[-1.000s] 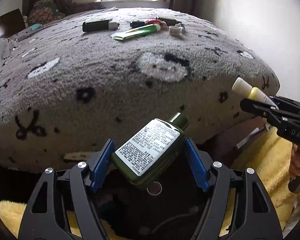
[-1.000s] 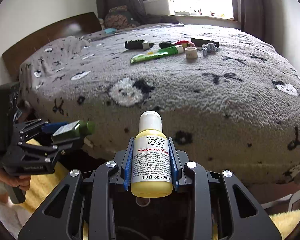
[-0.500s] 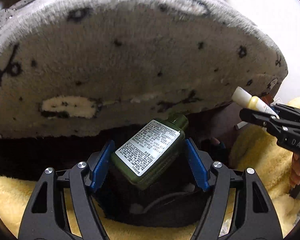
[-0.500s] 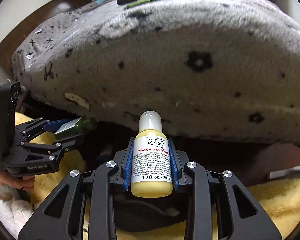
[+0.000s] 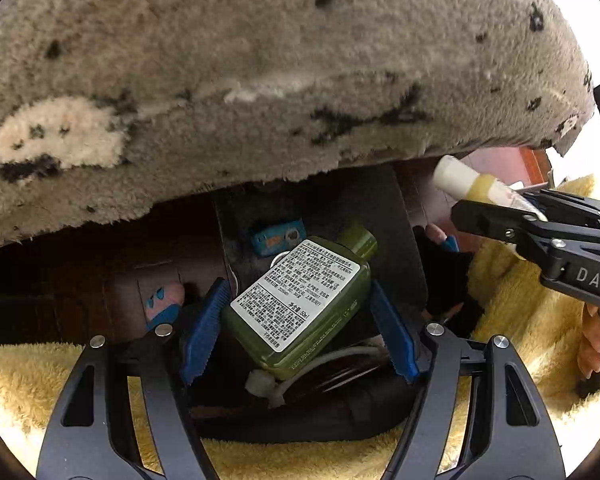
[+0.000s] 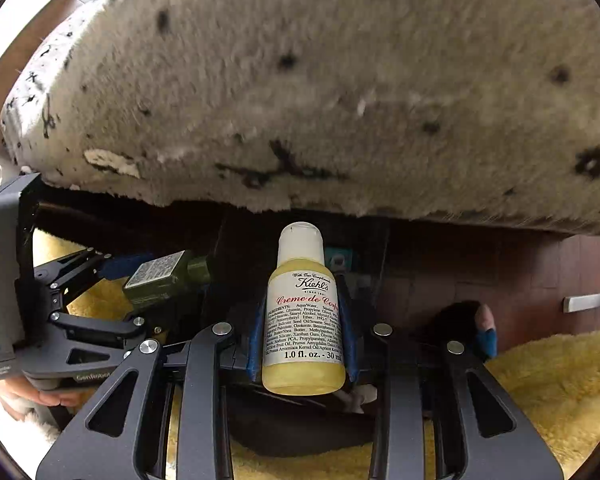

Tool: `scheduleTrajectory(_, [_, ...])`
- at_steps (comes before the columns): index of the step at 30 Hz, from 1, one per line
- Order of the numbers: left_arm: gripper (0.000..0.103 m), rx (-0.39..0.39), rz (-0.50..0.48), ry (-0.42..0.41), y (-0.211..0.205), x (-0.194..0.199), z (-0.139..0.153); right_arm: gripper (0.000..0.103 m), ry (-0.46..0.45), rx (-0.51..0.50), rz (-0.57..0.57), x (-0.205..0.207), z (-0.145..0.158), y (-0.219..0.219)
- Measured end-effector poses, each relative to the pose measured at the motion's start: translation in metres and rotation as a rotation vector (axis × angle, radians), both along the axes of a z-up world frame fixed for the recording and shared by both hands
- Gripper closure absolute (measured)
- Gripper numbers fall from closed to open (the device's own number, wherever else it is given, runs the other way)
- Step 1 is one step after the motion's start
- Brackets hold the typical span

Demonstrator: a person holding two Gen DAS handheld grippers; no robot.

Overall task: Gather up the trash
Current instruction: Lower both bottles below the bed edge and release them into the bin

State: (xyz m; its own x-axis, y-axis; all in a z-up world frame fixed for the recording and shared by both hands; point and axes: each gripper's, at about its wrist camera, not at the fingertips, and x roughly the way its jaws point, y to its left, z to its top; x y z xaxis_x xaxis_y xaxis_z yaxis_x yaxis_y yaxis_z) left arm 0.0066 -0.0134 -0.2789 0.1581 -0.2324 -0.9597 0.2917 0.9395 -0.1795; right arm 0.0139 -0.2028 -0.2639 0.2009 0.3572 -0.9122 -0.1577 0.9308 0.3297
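Bottles are being carried to the drop, one in each gripper, and both are poised just below the hanging edge of the grey blanket [image 5: 260, 80]. The green bottle [image 5: 300, 300] is clamped slantwise between the blue pads of the left gripper [image 5: 300, 320], cap pointing up toward the blanket's fringe. The yellow lotion bottle [image 6: 303, 312] is squeezed upright in the right gripper [image 6: 303, 332], jaws drawn in tight on its sides, white cap just under the blanket's edge. Below the blanket, a dark opening [image 5: 320, 412] is seen directly beneath both bottles, ringed by yellow fleece [image 5: 512, 320]; it is judged to be the trash bag or bin, though its rim is hard to make out. Something white and a few dark shapes are glimpsed inside it, too murky to name. A small blue object [image 5: 276, 236] is tucked in the shadow beneath the blanket, behind the green bottle. The step in hand is judged to be the delivery of collected trash, not another pick. What is called for next: each bottle must be brought squarely over the dark opening and the jaws let go, with care that the tilted green bottle is not snagged on a pad and tipped onto the fleece.
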Motion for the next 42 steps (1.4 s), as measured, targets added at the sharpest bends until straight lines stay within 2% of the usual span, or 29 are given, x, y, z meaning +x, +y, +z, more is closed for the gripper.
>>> scheduleTrajectory(11, [0.035,0.007,-0.024,0.016,-0.009,0.004,-0.007,0.069,0.014,0.012,0.009,0.011,-0.005,0.010])
scheduleTrajectory(12, [0.033,0.003,-0.020,0.023,-0.007,0.005,-0.008,0.064,0.014,0.015,0.003,0.012,-0.005,0.010])
scheduleTrajectory(13, [0.027,0.001,-0.014,0.026,-0.007,0.006,-0.008,0.056,0.012,0.018,-0.002,0.013,-0.003,0.010])
scheduleTrajectory(15, [0.022,0.000,0.000,0.021,0.000,0.006,-0.010,0.051,-0.002,0.011,-0.021,0.013,0.000,0.006])
scheduleTrajectory(19, [0.020,-0.002,0.026,0.013,0.007,0.009,-0.006,0.044,-0.016,0.002,-0.053,0.016,0.008,-0.004])
scheduleTrajectory(24, [0.018,0.013,0.024,-0.010,0.005,0.011,0.002,0.041,-0.025,0.007,-0.076,0.016,0.010,-0.015])
scheduleTrajectory(29, [0.018,0.035,0.012,-0.043,-0.002,0.011,0.007,0.041,-0.047,0.018,-0.089,0.017,0.024,-0.031])
scheduleTrajectory(35, [0.018,0.046,0.004,-0.110,-0.004,0.011,0.026,0.041,-0.103,-0.004,-0.094,0.016,0.046,-0.042])
scheduleTrajectory(39, [0.018,0.029,-0.001,-0.153,0.000,0.016,0.051,0.041,-0.145,-0.020,-0.095,0.017,0.064,-0.047])
scheduleTrajectory(42, [0.018,0.014,-0.015,-0.201,0.001,0.022,0.076,0.041,-0.206,-0.049,-0.091,0.022,0.089,-0.052])
